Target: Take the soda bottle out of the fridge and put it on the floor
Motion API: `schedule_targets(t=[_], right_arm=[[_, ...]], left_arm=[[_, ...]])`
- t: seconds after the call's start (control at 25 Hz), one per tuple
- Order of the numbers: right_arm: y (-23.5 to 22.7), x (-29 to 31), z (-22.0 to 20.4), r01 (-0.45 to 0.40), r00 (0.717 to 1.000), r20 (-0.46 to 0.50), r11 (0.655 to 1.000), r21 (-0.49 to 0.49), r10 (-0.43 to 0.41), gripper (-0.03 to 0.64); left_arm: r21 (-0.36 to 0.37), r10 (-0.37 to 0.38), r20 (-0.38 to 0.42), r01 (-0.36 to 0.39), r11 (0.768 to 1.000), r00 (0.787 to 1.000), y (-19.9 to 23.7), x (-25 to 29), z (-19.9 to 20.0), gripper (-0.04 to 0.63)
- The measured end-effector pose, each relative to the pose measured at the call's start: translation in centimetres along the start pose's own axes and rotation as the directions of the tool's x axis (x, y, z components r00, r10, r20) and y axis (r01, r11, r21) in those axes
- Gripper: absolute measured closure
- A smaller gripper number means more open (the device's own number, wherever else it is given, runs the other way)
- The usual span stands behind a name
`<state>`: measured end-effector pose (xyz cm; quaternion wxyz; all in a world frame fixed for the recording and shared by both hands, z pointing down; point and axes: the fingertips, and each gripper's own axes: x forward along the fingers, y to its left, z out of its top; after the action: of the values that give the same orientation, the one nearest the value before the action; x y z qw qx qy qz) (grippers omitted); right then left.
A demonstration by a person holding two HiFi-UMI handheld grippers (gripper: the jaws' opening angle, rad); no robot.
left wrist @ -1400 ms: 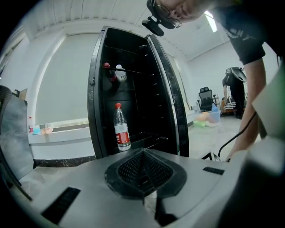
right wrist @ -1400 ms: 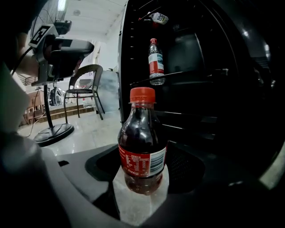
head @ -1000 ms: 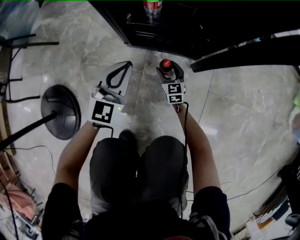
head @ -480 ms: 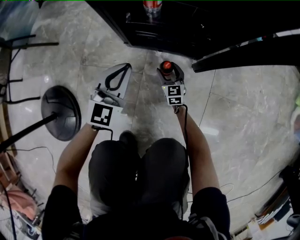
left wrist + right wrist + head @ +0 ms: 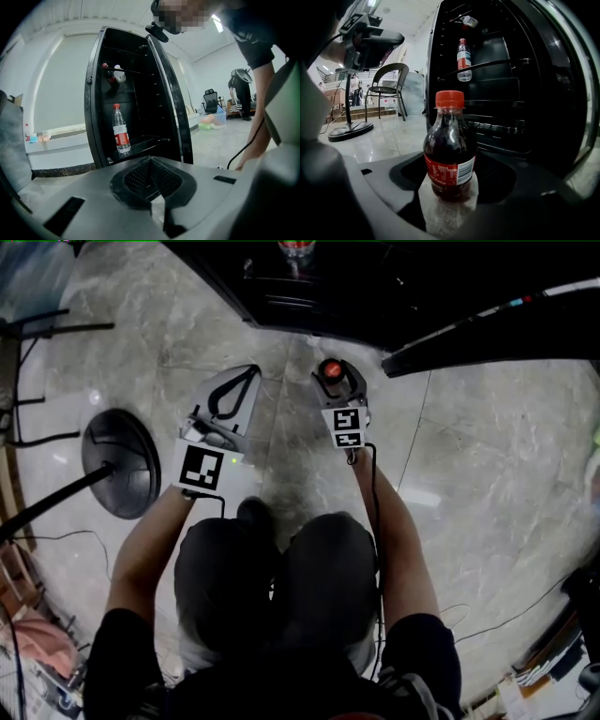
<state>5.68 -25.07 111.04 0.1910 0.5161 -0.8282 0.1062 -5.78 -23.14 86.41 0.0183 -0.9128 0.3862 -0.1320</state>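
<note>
The soda bottle [image 5: 449, 154], dark cola with a red cap [image 5: 330, 369], stands upright between the jaws of my right gripper [image 5: 450, 180], which is shut on its body. Its base is down at the pale marble floor [image 5: 469, 446], just in front of the open black fridge [image 5: 309, 296]. My left gripper [image 5: 246, 381] hangs beside it to the left, a little above the floor. Its jaws are shut on nothing, and the mesh pads [image 5: 140, 176] meet in the left gripper view.
A water bottle with a red label [image 5: 121, 136] stands on a fridge shelf, and a small bottle [image 5: 119, 75] lies on the shelf above. The fridge door [image 5: 487, 329] swings out to the right. A round black stand base [image 5: 120, 463] sits left, a chair [image 5: 389, 84] behind it.
Both grippers keep almost the same places. The head view has tipped slightly, so the fridge sits a bit higher in frame. The bottle stays in the right gripper.
</note>
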Motion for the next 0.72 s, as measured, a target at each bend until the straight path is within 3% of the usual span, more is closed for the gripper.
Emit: schedule_targets(t=[0.36, 0.72], right_arm=[[0.0, -0.7, -0.5, 0.001, 1.0, -0.019, 1.0, 0.012, -0.001, 0.295], [0.0, -3.3, 1.9, -0.005, 0.999, 0.052, 0.999, 0.038, 0.003, 0.299]], left_arm=[[0.009, 0.003, 0.004, -0.003, 1.0, 1.0, -0.5, -0.1, 0.2, 0.571], [0.033, -0.007, 0.003, 0.007, 0.999, 1.0, -0.8, -0.2, 0.4, 0.571]])
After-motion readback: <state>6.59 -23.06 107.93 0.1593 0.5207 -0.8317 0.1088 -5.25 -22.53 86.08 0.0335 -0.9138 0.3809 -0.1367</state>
